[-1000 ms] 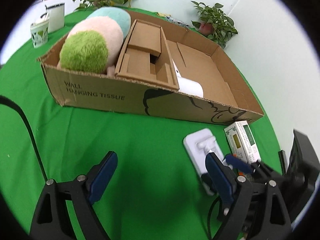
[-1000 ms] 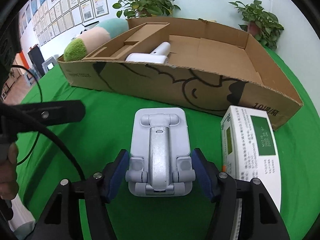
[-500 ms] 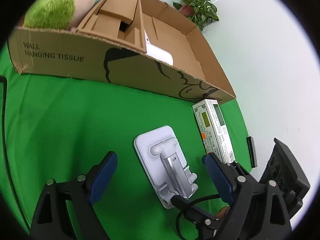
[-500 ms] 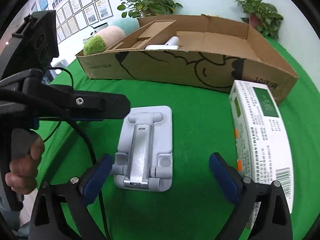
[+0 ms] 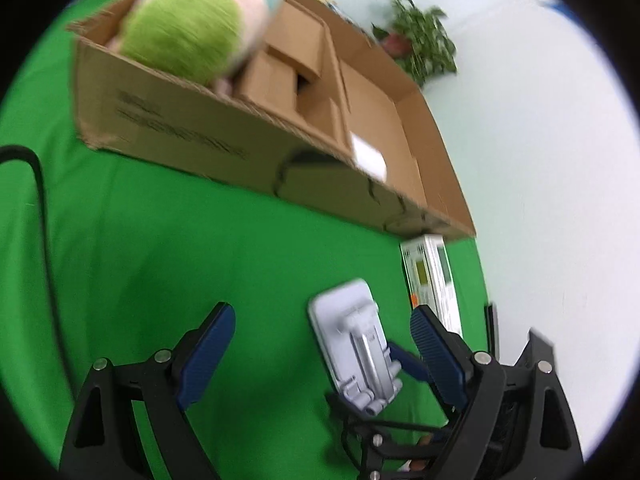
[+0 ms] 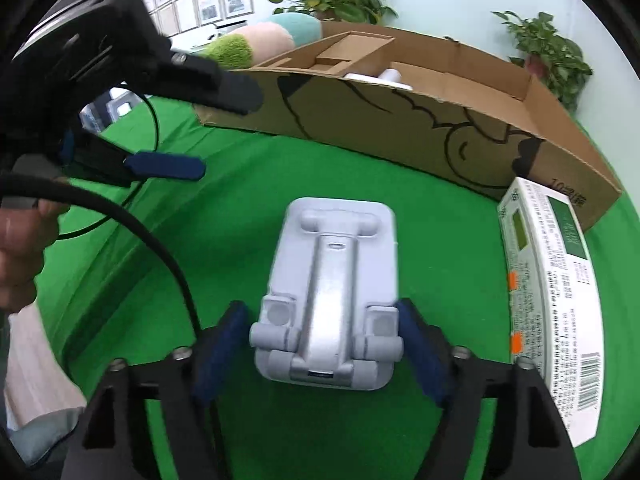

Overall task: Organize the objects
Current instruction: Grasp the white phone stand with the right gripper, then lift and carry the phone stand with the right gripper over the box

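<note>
The cardboard box [image 6: 460,120] sits at the back of the green worktop [image 6: 360,176]; the grey phone stand [image 6: 332,292] lies flat before it. The right claw [image 6: 324,344] brackets its near end, pads touching or nearly so: squeeze evenly, lift level. The left claw [image 5: 320,356] hangs wide open, empty.

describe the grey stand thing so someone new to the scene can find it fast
Start at the long cardboard box on the green cloth. In front of it lies the folded phone stand, between the right tongs. Unlike the printed white carton to its right, it is plain pale grey with a silver centre arm.
</note>
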Motion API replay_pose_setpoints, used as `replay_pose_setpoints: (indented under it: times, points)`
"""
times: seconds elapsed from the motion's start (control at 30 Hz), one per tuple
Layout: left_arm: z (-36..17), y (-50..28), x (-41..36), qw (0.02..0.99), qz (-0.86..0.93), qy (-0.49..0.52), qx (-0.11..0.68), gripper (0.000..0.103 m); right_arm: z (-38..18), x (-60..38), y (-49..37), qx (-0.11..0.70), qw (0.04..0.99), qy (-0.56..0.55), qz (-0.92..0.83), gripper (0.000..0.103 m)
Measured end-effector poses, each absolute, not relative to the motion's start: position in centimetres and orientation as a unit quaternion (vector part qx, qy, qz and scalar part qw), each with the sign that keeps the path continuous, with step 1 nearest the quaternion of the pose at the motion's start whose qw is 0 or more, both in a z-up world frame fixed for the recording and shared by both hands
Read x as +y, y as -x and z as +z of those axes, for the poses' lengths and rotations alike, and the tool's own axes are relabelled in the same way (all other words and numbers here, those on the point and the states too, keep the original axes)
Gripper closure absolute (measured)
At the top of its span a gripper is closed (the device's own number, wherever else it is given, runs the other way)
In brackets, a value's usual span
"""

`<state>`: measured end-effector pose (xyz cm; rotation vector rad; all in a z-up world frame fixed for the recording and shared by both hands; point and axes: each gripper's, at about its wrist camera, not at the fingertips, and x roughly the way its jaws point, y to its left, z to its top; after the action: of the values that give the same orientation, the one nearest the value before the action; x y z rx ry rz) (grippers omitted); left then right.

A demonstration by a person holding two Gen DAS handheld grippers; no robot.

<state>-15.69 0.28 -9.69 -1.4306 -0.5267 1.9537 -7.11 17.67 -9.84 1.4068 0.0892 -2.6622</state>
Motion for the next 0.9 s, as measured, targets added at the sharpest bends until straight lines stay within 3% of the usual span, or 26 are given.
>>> replay_pose_setpoints:
  times: [0.2,0.57,0.8,0.87,0.9]
  points:
    - [-11.0,14.9,4.1,0.354,0.721,0.57,-0.175,0.014,-9.8,17.4,6.9,0.027,0.063,-0.47,-0.88,0.038]
    - [-11.2,13.2,4.2,0.355,0.716,0.577,-0.169,0.016,-9.2,18.1,3.6,0.015,0.076,-0.469,-0.88,0.039]
    - [-11.2,11.5,4.6,0.359,0.714,0.581,-0.157,0.016,-8.4,22.0,1.2,-0.106,0.109,-0.47,-0.869,0.039]
    - [-11.3,11.2,5.1,0.362,0.709,0.584,-0.158,0.023,-8.3,22.4,0.9,-0.118,0.111,-0.467,-0.869,0.039]
    - [-11.5,11.0,5.2,0.366,0.704,0.587,-0.159,0.032,-8.2,22.4,0.8,-0.119,0.111,-0.467,-0.869,0.039]
